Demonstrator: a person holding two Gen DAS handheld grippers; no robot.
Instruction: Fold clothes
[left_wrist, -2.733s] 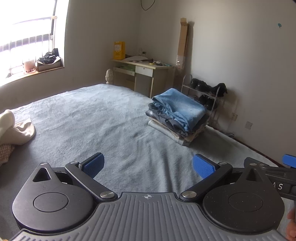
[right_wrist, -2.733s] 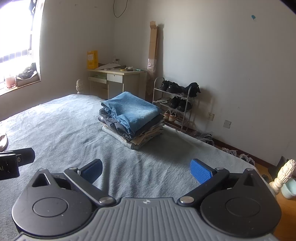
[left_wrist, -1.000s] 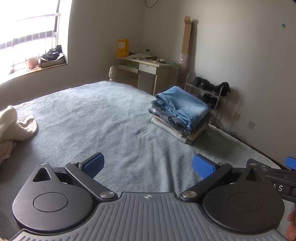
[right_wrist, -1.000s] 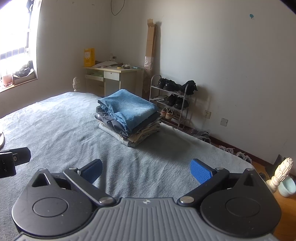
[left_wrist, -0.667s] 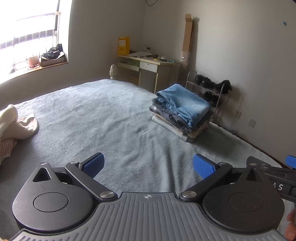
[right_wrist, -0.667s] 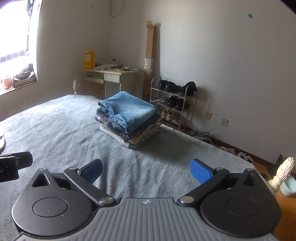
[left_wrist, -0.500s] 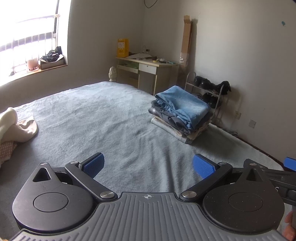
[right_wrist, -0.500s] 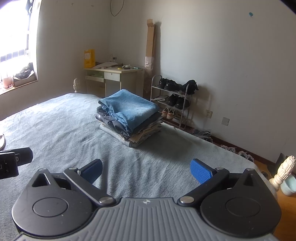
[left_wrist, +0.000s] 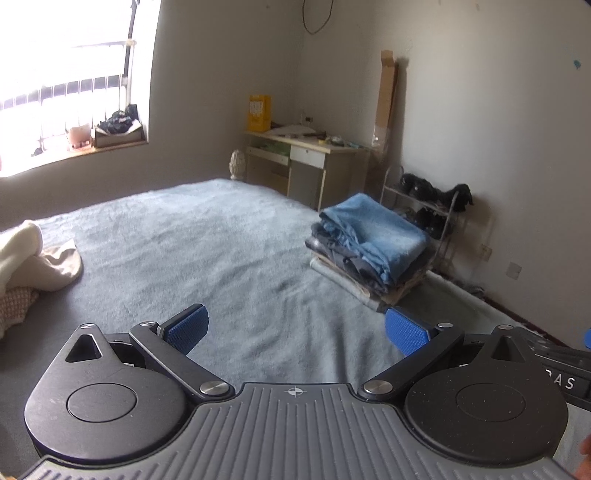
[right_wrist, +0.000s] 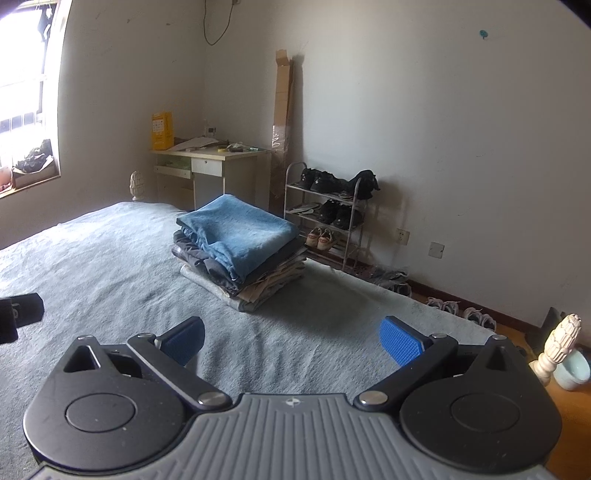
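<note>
your left gripper (left_wrist: 295, 329): fingers wide, holding nothing, above the bed (left_wrist: 207, 243) | your right gripper (right_wrist: 291, 341): fingers wide, holding nothing | folded stack (right_wrist: 238, 247), blue piece on top, sits at the bed's far right edge near the shoe rack (right_wrist: 332, 218) | unfolded cream clothes (left_wrist: 33, 258) lie at the bed's left, well apart from the stack

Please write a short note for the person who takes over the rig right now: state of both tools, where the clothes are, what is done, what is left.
Left tool: open, holding nothing, above the bed.
Right tool: open, holding nothing, also above the bed.
Done: a folded stack, blue piece on top, sits near the bed's edge by the shoe rack.
Left: a loose cream garment lies unfolded at the far left of the bed, with a patterned piece beside it. Probably take the cream one next.
</note>
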